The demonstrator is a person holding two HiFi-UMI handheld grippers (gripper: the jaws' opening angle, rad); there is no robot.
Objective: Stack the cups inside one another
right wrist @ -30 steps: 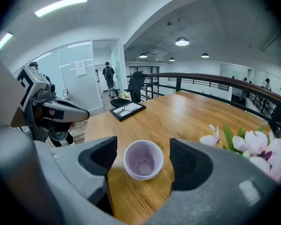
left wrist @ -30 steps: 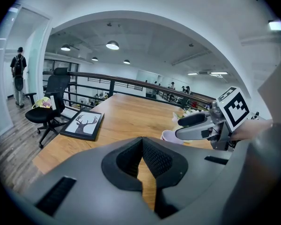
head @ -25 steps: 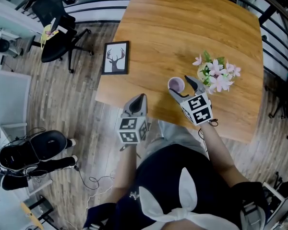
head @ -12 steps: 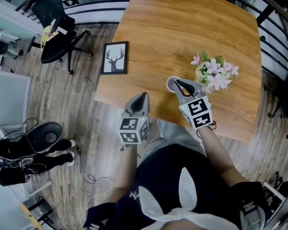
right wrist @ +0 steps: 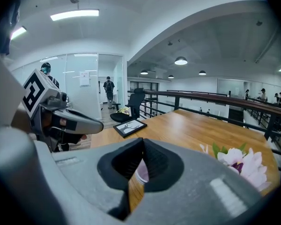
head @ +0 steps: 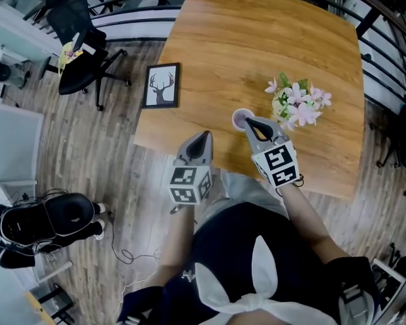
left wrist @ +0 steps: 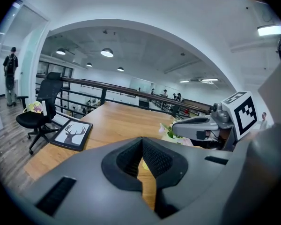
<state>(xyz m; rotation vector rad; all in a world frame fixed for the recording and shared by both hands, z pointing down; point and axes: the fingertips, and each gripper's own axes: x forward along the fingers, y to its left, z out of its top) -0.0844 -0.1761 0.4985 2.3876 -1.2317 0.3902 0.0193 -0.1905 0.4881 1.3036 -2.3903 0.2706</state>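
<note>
When reading from the near side, start with the left tongs (head: 202, 137): pressed together on nothing, held off the near left edge of the bench (head: 257, 39). Just right of that, right tongs (head: 247, 122), just closed, shut pad to pad with nothing between. Tips over the near rim of the small purple cup (head: 237, 118); touching or not, impossible to tell. Cup upright on the bench close to its near edge, just left of the pink flowers (head: 296, 105). Only one cup outline to make out; no telling whether others already nest inside. Probably light, thin-walled and smooth, so a little slippery and easy to tip or squash. Best taken by pinching one side of the rim gently, one pad inside and one outside. Farther left, framed deer picture (head: 160, 84) lying at the bench's left edge.
</note>
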